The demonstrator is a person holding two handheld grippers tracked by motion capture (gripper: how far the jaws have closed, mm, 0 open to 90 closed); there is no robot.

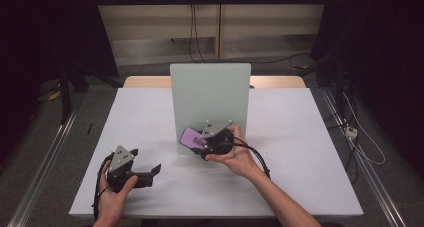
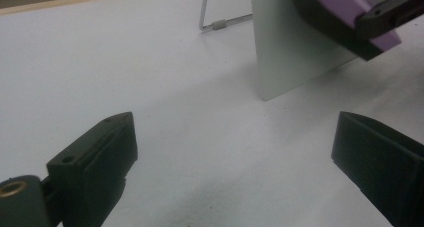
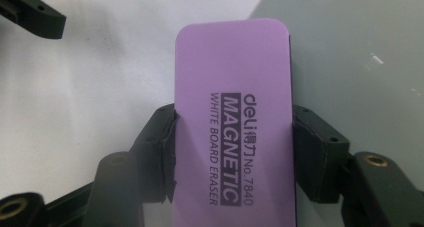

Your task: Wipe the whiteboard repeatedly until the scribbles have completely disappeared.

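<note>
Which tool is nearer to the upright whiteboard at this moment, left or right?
Right. The right tool holds the purple eraser just in front of the whiteboard; the left tool sits open on the table, farther off to its left.

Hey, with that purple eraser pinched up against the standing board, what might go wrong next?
1. The right gripper clamps the purple whiteboard eraser only across its narrow sides, so it may twist or slip out when pressed.
2. The small whiteboard stands upright on a thin wire stand; a firm push could tip it backward or slide it along the table.
3. The left gripper rests open away from the board, so nothing braces it.
</note>
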